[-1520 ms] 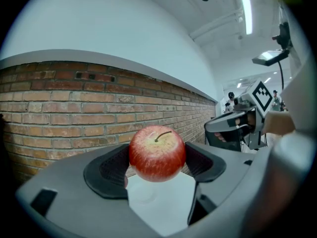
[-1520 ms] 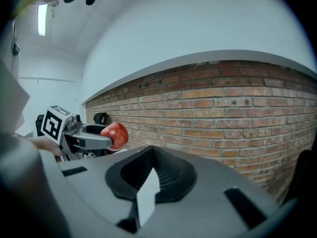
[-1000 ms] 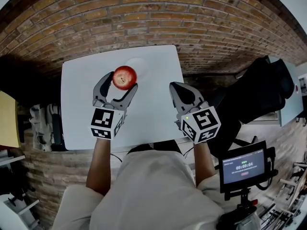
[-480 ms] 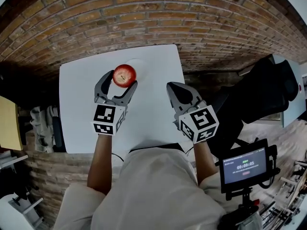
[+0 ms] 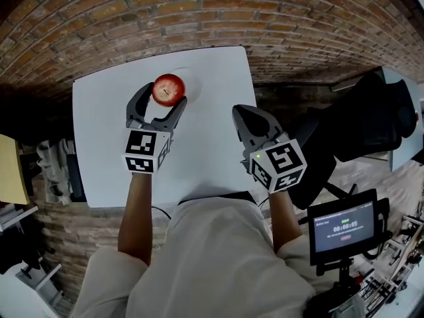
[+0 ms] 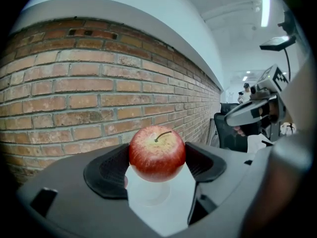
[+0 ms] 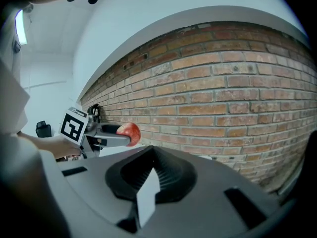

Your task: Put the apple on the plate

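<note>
A red apple (image 5: 168, 89) with its stem up is clamped between the two pads of my left gripper (image 5: 163, 95), which is shut on it. They hover over the far part of the white table (image 5: 106, 158). A white plate (image 5: 189, 77), faint against the table, lies just beyond and to the right of the apple. In the left gripper view the apple (image 6: 157, 152) sits in the left gripper (image 6: 157, 158), with the plate (image 6: 148, 198) showing below it. My right gripper (image 5: 241, 113) is shut and holds nothing, near the table's right edge; the right gripper view shows that gripper (image 7: 151, 171) with its pads together.
A brick wall (image 5: 199, 25) runs along the table's far edge. A black chair (image 5: 371, 118) stands to the right of the table. A small screen on a stand (image 5: 344, 227) is at the lower right, and shelving (image 5: 53, 171) at the left.
The left gripper has carried the apple slightly farther towards the plate and the wall. The right gripper has hardly moved. The head camera has shifted a little.
</note>
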The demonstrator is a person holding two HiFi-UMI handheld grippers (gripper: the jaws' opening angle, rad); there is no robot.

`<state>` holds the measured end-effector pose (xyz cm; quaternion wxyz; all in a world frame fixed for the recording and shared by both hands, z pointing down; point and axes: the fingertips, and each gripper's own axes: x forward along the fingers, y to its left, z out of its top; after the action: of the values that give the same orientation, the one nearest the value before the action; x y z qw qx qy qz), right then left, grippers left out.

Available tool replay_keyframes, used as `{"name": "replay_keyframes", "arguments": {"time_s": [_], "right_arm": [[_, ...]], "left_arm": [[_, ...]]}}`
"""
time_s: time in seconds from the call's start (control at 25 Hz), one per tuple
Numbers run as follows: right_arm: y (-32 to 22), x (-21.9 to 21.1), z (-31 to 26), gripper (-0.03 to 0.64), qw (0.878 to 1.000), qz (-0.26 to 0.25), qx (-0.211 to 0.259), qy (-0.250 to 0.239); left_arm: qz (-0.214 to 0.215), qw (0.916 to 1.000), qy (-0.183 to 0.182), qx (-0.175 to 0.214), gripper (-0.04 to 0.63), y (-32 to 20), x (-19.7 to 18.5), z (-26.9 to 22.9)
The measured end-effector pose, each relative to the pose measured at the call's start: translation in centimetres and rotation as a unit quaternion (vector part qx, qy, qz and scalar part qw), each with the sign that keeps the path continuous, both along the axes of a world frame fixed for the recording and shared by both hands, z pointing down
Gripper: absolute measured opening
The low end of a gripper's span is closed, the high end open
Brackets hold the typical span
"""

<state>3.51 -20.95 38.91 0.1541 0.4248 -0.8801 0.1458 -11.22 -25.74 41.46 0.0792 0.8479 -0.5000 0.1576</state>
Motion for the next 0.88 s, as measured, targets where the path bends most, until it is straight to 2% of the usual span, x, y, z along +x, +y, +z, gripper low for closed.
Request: {"name": "replay_keyframes", "arguments": {"time_s": [0.68,0.88], "right_arm": [[-2.4,0.1,2.9,0.003,0.999,0.002,-0.034,0.001],[-3.5,-0.1,3.9,0.003,0.999,-0.002,-0.044,0.0]], "left_arm": [[0.007,0.9984,-0.004,-0.055,0.362,-3.8,0.7,5.8],[0.015,0.9983,-0.021,-0.053,0.362,-4.9,1.1,7.1]]}}
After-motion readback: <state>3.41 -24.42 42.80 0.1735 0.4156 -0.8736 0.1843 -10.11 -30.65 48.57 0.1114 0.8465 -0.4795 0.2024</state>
